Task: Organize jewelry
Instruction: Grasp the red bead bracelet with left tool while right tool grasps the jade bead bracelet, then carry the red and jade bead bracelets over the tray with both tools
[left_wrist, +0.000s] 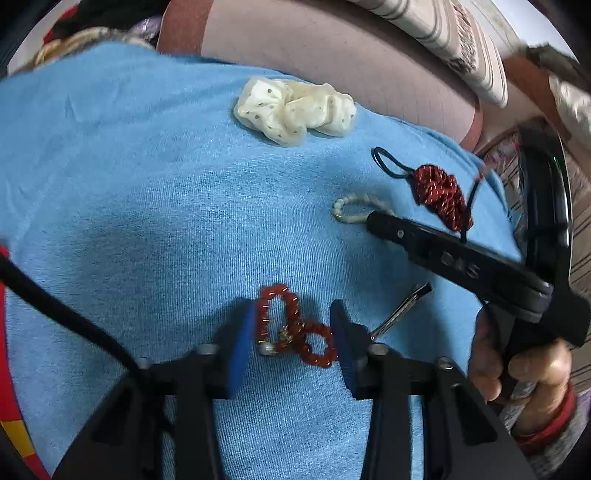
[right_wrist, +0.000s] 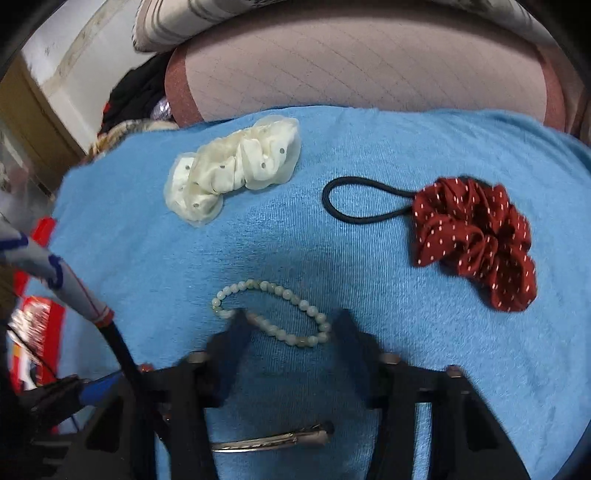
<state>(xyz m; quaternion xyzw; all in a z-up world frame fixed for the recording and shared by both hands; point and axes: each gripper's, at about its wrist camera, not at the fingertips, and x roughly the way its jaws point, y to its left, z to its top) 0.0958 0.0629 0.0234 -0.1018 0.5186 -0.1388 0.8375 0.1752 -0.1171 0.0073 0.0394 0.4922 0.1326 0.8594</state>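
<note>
The left gripper (left_wrist: 293, 332) brackets a red beaded bracelet (left_wrist: 291, 326) on the blue towel (left_wrist: 147, 221); its blue pads (left_wrist: 242, 343) flank the beads, contact unclear, so a grasp cannot be confirmed. The right gripper (right_wrist: 291, 332) straddles a pale green bead bracelet (right_wrist: 273, 314), pads apparently not pressing. A metal hair clip (right_wrist: 273, 439) lies nearer. Farther off lie a cream scrunchie (right_wrist: 236, 166) on the left, and a dark hair tie (right_wrist: 354, 201) touching a red dotted scrunchie (right_wrist: 476, 240) on the right.
</note>
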